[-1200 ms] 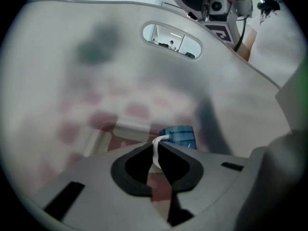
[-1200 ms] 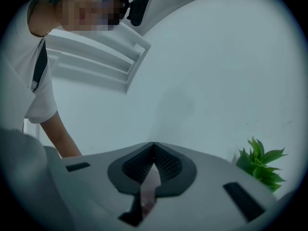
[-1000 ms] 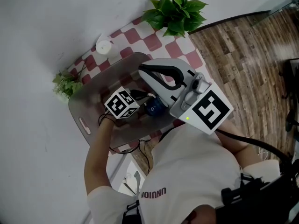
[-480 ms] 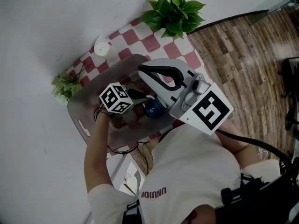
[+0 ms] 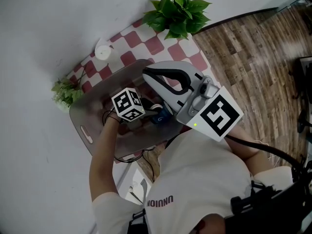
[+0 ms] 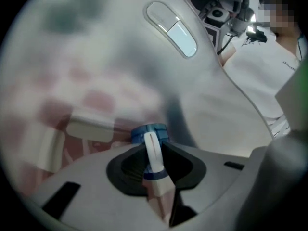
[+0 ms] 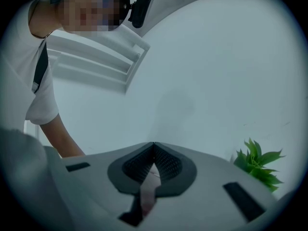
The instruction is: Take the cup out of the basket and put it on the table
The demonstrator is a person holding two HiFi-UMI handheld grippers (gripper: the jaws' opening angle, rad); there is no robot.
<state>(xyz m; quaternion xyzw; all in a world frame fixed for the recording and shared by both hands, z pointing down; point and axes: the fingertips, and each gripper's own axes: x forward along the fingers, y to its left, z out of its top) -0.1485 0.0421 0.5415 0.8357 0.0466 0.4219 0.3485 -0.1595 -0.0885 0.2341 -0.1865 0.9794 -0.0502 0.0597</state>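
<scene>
A small blue cup (image 5: pixel 161 115) with a white handle (image 6: pixel 153 153) sits inside the grey see-through basket (image 5: pixel 87 126), near its near right edge. My left gripper (image 5: pixel 152 112) points down at the cup. In the left gripper view the handle runs up between the pads of my left gripper (image 6: pixel 155 150). Its jaws have just been opening, and the pads stand clear of the handle on both sides. The blue cup body (image 6: pixel 149 133) shows just past the tips. My right gripper (image 5: pixel 148 73) hovers over the basket's right side, shut on nothing. In its own view my right gripper (image 7: pixel 154 148) faces a bare white wall.
The basket rests on a red-and-white checked cloth (image 5: pixel 156 45). A leafy plant (image 5: pixel 178 11) stands at the far corner, a smaller one (image 5: pixel 63 91) at the left, and a white round object (image 5: pixel 102 52) beyond the basket. The basket wall (image 6: pixel 202 81) rises behind the cup. Wood floor (image 5: pixel 253 57) lies right.
My left gripper swung a little left, then came back toward the cup with its marker cube tipped further over. The cup and my right gripper stay where they were.
</scene>
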